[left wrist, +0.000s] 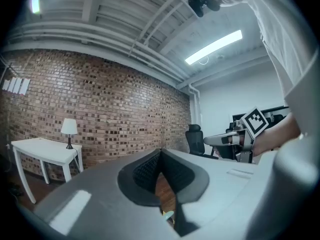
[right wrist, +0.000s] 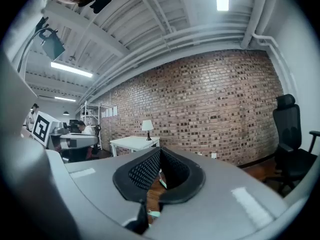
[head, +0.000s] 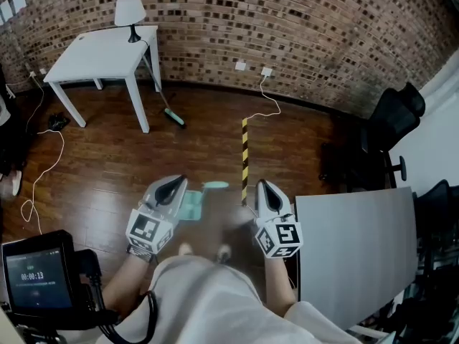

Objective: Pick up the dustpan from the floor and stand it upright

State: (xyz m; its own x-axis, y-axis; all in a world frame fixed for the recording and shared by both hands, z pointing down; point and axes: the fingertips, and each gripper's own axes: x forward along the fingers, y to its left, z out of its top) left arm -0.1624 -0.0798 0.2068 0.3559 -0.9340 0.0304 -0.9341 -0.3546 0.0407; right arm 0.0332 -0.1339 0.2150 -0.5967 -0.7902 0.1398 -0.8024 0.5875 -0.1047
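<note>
The teal dustpan (head: 192,205) lies flat on the wooden floor just in front of the person's feet, its handle (head: 215,185) pointing right. My left gripper (head: 174,183) hovers over its left edge and hides part of it. My right gripper (head: 262,185) is to the right of the dustpan, apart from it. Both hold nothing. In the left gripper view the jaws (left wrist: 160,153) meet at their tips, and a sliver of the teal dustpan (left wrist: 169,215) shows below them. The right gripper view shows its jaws (right wrist: 160,150) likewise shut and empty.
A white table (head: 107,52) with a lamp stands at the back left, a teal-headed broom (head: 172,115) leaning by its leg. A yellow-black tape stripe (head: 244,156) runs along the floor. A grey tabletop (head: 355,249) and black office chair (head: 391,120) are at right; a cable (head: 43,170) at left.
</note>
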